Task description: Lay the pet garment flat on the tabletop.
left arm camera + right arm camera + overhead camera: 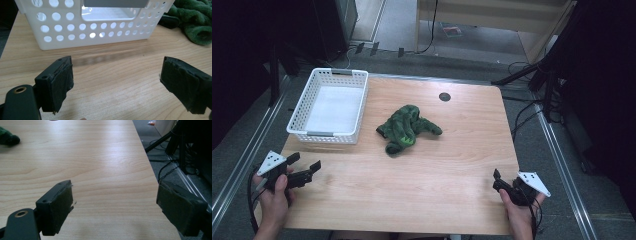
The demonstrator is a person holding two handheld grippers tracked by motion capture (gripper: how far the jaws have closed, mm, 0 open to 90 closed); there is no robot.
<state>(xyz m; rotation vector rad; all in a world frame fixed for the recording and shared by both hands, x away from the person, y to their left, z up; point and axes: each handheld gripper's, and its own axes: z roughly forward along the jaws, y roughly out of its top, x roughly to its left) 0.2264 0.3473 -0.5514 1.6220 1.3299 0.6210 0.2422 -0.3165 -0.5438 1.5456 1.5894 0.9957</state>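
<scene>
- One wooden table (412, 175) carries all the work items; its top is light, grained laminate with rounded far corners and a small dark round cap (444, 96) near the far edge.
- Grey floor surrounds the table, with metal rails along both sides, dark stands and loose cables to the right, and pale furniture beyond the far edge.
- My left gripper (304, 167) sits at the near left corner, jaws apart, nothing between them.
- My right gripper (498, 181) sits at the near right corner, jaws apart, nothing between them.
- The green cloth (407, 127) lies crumpled near the table's middle, well apart from both grippers.
- The white basket (302, 107) stands at the far left, just beside the cloth but not touching it.
- The left gripper view adds the basket's perforated wall (100, 27) and grey handle strip (115, 3), with the cloth (195, 22) at upper right.
- The right gripper view adds the table's right edge, the floor cables beyond it, and one tip of the cloth (7, 137) at upper left.
</scene>
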